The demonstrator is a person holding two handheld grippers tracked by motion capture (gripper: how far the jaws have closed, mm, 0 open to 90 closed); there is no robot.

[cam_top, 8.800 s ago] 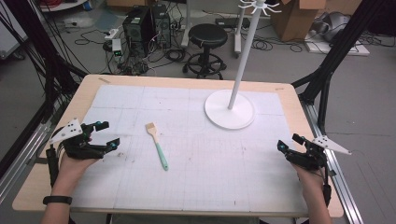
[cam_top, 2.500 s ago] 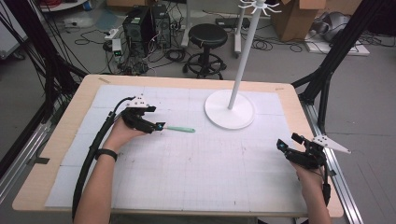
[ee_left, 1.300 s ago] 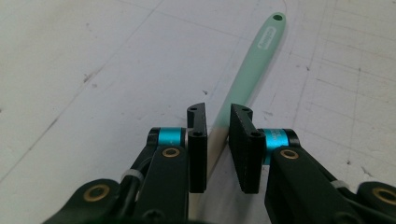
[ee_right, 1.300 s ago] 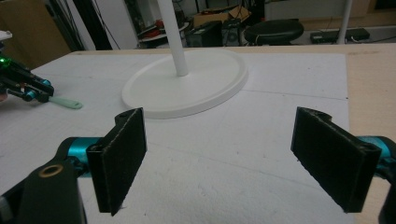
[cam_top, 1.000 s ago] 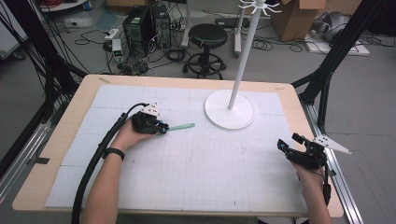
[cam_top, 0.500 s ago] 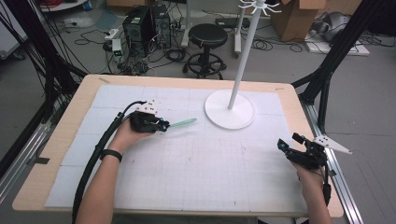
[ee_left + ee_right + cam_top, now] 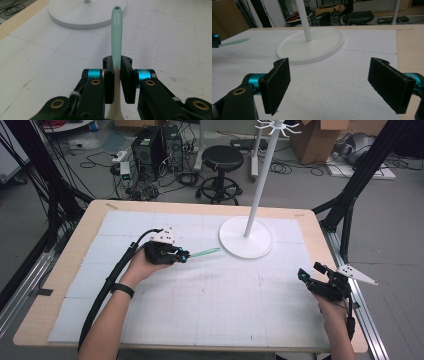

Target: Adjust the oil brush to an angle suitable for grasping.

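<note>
A brush with a mint-green handle (image 7: 204,253) is held in my left gripper (image 7: 182,256), left of the table's middle. In the left gripper view the jaws of this gripper (image 7: 117,60) are shut on the handle (image 7: 116,32), which points away toward the white round base of a coat stand (image 7: 82,15). The bristle end is hidden under the gripper. My right gripper (image 7: 309,270) rests near the table's right edge, open, with nothing between its pads (image 7: 275,85). From there the handle tip (image 7: 234,42) shows at far left.
The coat stand's base (image 7: 246,242) sits at the back centre-right of the white gridded mat (image 7: 210,305), with its thin white pole (image 7: 260,175) rising from it. A black cable (image 7: 107,287) trails along the left forearm. A stool and computer gear stand beyond the table.
The brush lay loose on the mat and my left gripper stood open at the left edge; it now grips the brush, whose handle has edged closer to the stand base. My right gripper has not moved.
</note>
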